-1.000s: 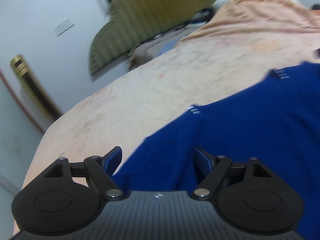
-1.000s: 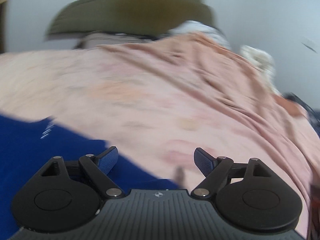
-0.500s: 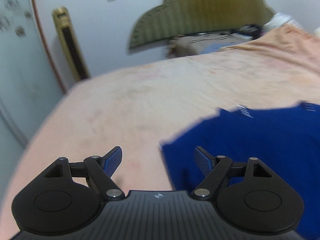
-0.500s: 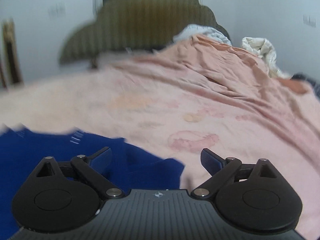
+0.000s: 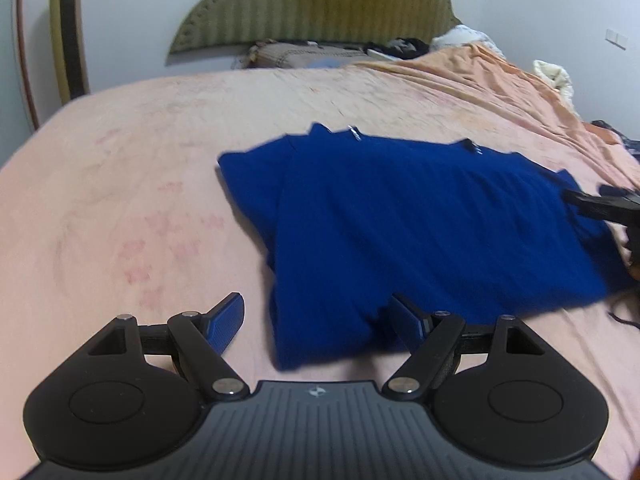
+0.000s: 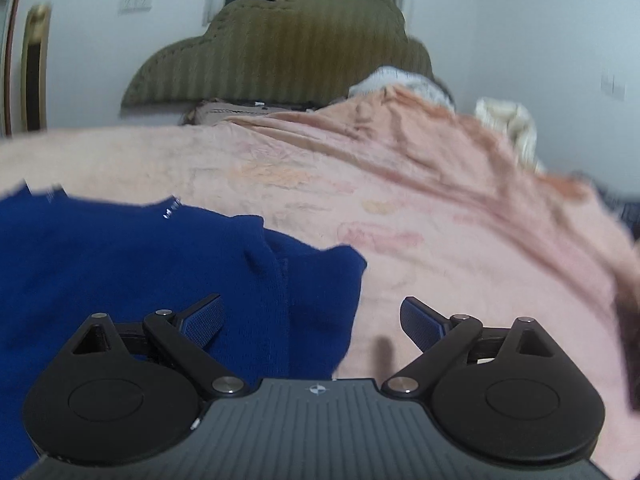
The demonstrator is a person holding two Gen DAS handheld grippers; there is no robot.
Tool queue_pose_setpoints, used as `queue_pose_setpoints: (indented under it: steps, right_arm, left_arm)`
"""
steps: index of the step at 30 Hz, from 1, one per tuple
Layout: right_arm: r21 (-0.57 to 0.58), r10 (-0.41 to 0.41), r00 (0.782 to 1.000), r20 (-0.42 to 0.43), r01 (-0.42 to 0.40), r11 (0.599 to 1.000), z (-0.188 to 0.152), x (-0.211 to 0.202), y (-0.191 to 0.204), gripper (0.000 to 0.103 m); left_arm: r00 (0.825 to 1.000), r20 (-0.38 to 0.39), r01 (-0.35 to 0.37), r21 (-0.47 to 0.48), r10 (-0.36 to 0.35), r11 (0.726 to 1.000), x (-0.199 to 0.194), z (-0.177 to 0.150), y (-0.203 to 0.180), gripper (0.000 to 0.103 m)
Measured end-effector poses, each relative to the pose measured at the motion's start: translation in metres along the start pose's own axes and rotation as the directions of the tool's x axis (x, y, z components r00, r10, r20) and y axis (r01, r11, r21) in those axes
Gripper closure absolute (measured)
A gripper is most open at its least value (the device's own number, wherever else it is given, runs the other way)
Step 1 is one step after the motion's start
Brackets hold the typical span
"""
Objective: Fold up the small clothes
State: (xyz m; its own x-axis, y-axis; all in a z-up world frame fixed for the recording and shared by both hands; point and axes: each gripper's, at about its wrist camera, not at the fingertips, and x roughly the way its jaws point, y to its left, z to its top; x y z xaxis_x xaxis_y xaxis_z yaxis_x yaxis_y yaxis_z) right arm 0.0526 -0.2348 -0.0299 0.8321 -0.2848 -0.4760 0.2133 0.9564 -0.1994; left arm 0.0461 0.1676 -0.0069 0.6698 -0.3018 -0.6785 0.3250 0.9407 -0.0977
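The left gripper (image 5: 318,320) points down at a slant over the bed (image 5: 120,184), its jaws spread wide and pinching nothing; the near corner of the blue garment (image 5: 420,232) lies under the gap between them. The right gripper (image 6: 312,322) tilts down less steeply at the garment's (image 6: 120,272) other side. Its jaws are closing but stand wide apart, the cloth's edge below them, not gripped. The garment lies flat on the pink bedsheet (image 6: 440,216), partly folded, below the green headboard (image 5: 316,4). In the left view the right gripper's dark tip (image 5: 600,204) shows at the garment's far side.
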Motion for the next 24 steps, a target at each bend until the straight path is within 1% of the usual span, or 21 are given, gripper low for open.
queue_pose_setpoints:
  steps: [1,2,3,4,5,6,7,8,10,11,14,16,18,21,22,24]
  right_arm:
    - [-0.025,-0.013,1.000,0.015,0.013,1.000,0.001,0.001,0.003,0.011]
    - [-0.033,-0.020,0.999,0.025,0.021,0.999,0.003,0.002,0.004,0.012]
    - [-0.042,-0.036,0.999,0.027,0.037,0.998,0.004,0.004,0.004,0.012]
    - [-0.058,-0.067,0.997,0.028,0.069,0.996,0.005,0.005,0.005,0.011]
    - [-0.076,-0.092,0.995,0.040,0.094,0.993,0.005,0.005,0.006,0.009]
    - [-0.094,-0.101,0.994,0.051,0.105,0.990,0.005,0.004,0.006,0.008]
    - [-0.099,-0.105,0.993,0.047,0.109,0.989,0.005,0.004,0.006,0.005]
    - [-0.091,-0.104,0.994,0.028,0.106,0.990,0.004,0.006,0.005,0.006]
    - [-0.091,-0.102,0.995,0.001,0.101,0.991,0.004,0.011,0.006,0.006]
    - [-0.087,-0.090,0.996,-0.002,0.090,0.992,0.004,0.011,0.008,0.009]
    - [-0.068,-0.055,0.998,-0.008,0.055,0.996,0.006,0.013,0.005,0.011]
    - [-0.054,-0.064,0.998,-0.005,0.063,0.997,0.006,0.012,0.002,0.009]
    - [-0.076,-0.083,0.997,0.004,0.083,0.994,0.003,0.009,0.005,0.003]
    - [-0.129,-0.079,0.997,-0.014,0.077,0.989,0.003,0.012,0.015,0.005]
    - [-0.138,-0.069,0.997,-0.017,0.066,0.988,0.004,0.012,0.018,0.007]
    - [-0.134,-0.058,0.998,-0.018,0.055,0.989,0.005,0.013,0.018,0.007]
  left_arm:
    - [1.000,-0.009,0.015,-0.001,-0.015,1.000,-0.002,-0.002,0.002,0.026]
    - [1.000,-0.016,0.024,-0.004,-0.024,1.000,-0.003,-0.003,0.004,0.038]
    - [0.999,-0.028,0.040,-0.011,-0.040,0.999,-0.004,-0.005,0.006,0.046]
    - [0.997,-0.041,0.061,-0.024,-0.062,0.998,-0.004,-0.005,0.009,0.058]
    - [0.996,-0.047,0.076,-0.038,-0.078,0.996,-0.004,-0.006,0.011,0.065]
    - [0.995,-0.047,0.087,-0.049,-0.089,0.995,-0.004,-0.007,0.013,0.070]
    - [0.995,-0.045,0.090,-0.054,-0.093,0.994,-0.004,-0.007,0.014,0.081]
    - [0.995,-0.044,0.092,-0.056,-0.095,0.994,-0.004,-0.007,0.014,0.088]
    - [0.995,-0.040,0.091,-0.058,-0.093,0.994,-0.005,-0.007,0.012,0.091]
    - [0.995,-0.039,0.084,-0.051,-0.086,0.995,-0.005,-0.006,0.011,0.091]
    - [0.998,-0.034,0.060,-0.019,-0.060,0.998,-0.010,-0.006,0.005,0.092]
    - [0.999,-0.024,0.048,-0.001,-0.048,0.999,-0.015,-0.007,0.004,0.093]
    - [0.999,-0.021,0.047,0.004,-0.047,0.999,-0.018,-0.006,0.005,0.093]
    - [0.999,-0.029,0.036,0.000,-0.036,0.999,-0.014,-0.006,0.004,0.093]
    - [0.999,-0.030,0.031,0.001,-0.030,1.000,-0.014,-0.007,0.002,0.093]
    - [1.000,-0.020,0.016,0.017,-0.016,1.000,-0.016,-0.008,-0.002,0.093]
